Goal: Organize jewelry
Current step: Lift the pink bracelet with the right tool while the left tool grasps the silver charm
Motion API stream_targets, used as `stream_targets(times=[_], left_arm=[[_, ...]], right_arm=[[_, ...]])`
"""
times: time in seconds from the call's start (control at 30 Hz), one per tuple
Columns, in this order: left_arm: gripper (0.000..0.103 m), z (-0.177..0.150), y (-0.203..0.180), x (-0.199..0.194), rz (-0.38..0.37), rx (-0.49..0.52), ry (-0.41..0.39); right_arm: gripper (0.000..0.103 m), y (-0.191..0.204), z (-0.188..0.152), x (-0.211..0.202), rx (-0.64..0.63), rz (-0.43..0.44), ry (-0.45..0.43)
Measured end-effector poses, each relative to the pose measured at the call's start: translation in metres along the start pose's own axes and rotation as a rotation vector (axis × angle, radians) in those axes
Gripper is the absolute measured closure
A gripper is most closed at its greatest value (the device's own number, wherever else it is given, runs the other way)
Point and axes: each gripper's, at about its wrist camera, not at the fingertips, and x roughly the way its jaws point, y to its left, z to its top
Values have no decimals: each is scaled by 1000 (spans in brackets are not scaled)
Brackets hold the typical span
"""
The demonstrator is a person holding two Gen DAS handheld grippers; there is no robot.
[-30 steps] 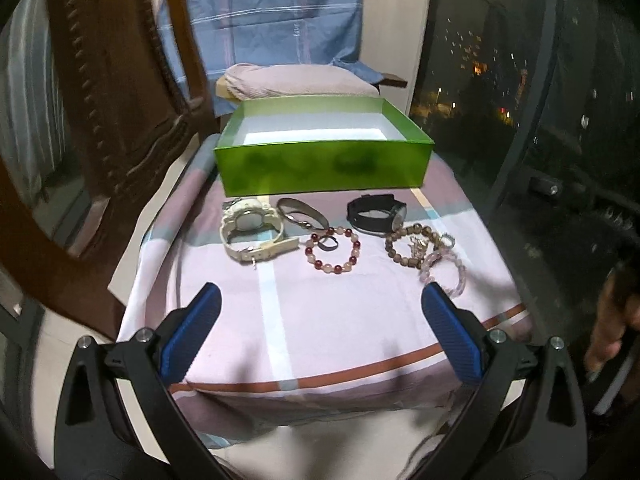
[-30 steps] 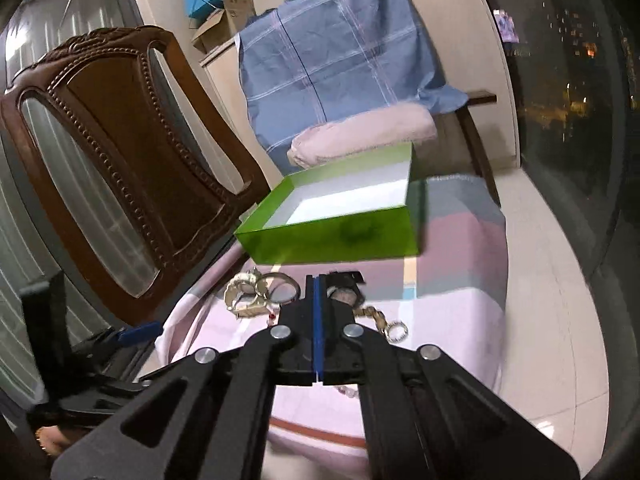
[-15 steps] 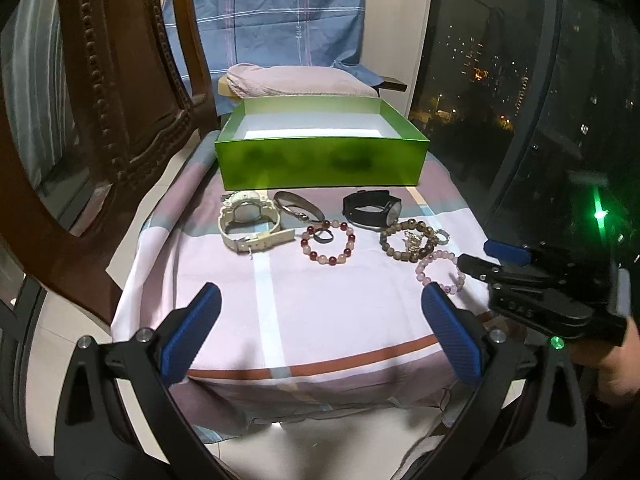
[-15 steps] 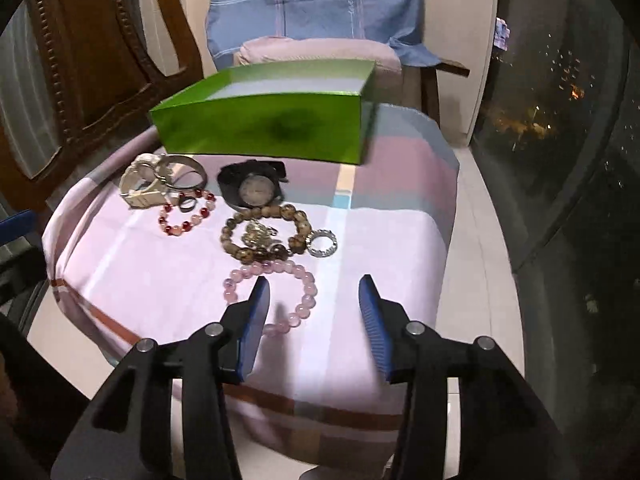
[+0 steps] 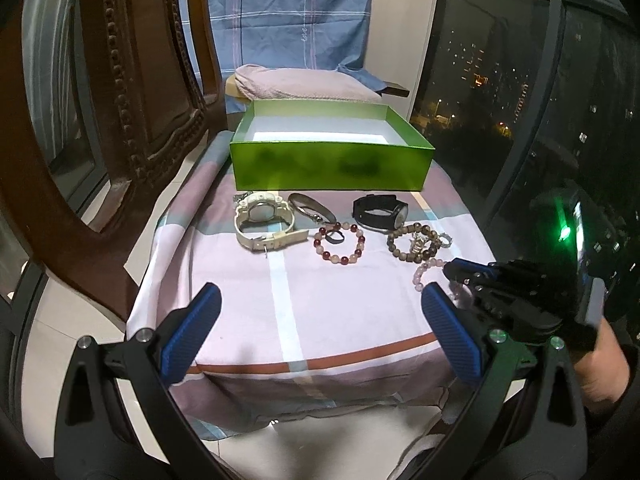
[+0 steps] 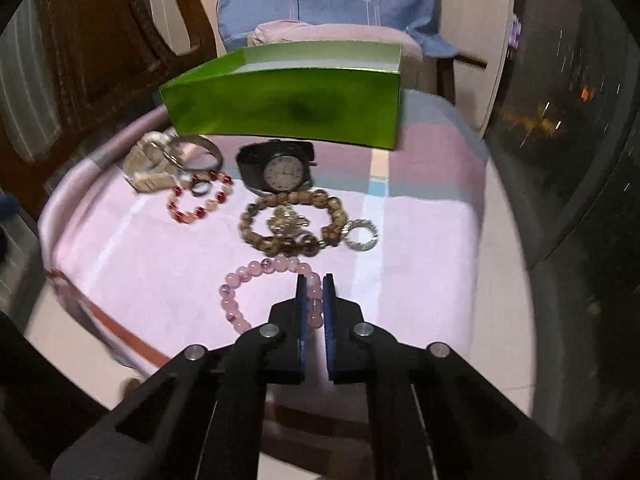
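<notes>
An open green box [image 5: 332, 168] stands at the back of the cloth-covered table [image 5: 280, 300]. In front of it lie a white watch [image 5: 262, 216], a black watch [image 6: 280, 170], a red bead bracelet [image 5: 320, 242], a brown bead bracelet [image 6: 256, 208], a silver ring [image 6: 362, 234] and a pink bead bracelet [image 6: 240, 276]. My right gripper [image 6: 314, 280] is shut on the pink bracelet's right side, with beads pinched between its blue pads. From the left wrist view the right gripper [image 5: 456, 270] reaches in from the right edge. My left gripper [image 5: 320, 292] hangs open above the table's near edge, holding nothing.
A carved wooden chair back [image 5: 120, 100] rises close on the left. Behind the box sit a pink cushion [image 5: 304, 84] and a blue checked cloth [image 5: 296, 12]. A dark window [image 5: 520, 100] runs along the right. The table drops off at the near and right edges.
The right gripper came down from above onto the table. Its jaws were open half a second ago and have since shut on the pink bracelet. The left gripper has hardly moved.
</notes>
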Motion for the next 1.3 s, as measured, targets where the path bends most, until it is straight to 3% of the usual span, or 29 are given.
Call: stream_targets(times=[0.23,0.33,0.53,0.6,0.9,1.03,1.3], left_arm=[[4,-4,-6,11,0,15,35],[4,0,-19,19,-12,58,46],[5,16,-63,46,-64,197,72],[17,22,-78,64,-77,240,97],[50,41,-111,132,-113,309,198],[54,45,-113,146,-107,305,223],[80,42,-116,156,-124,325,260]], right_arm=[[95,-8,13,-51,84,142,-169],[95,-18,18,-77,106,157,-260],[95,-44,21,-88,191,159,-295],[95,-48,21,-89,194,144,-307],[95,-62,19,-88,220,142,-302],[95,-63,19,-90,220,148,-307],[95,-63,21,-86,221,149,-292]])
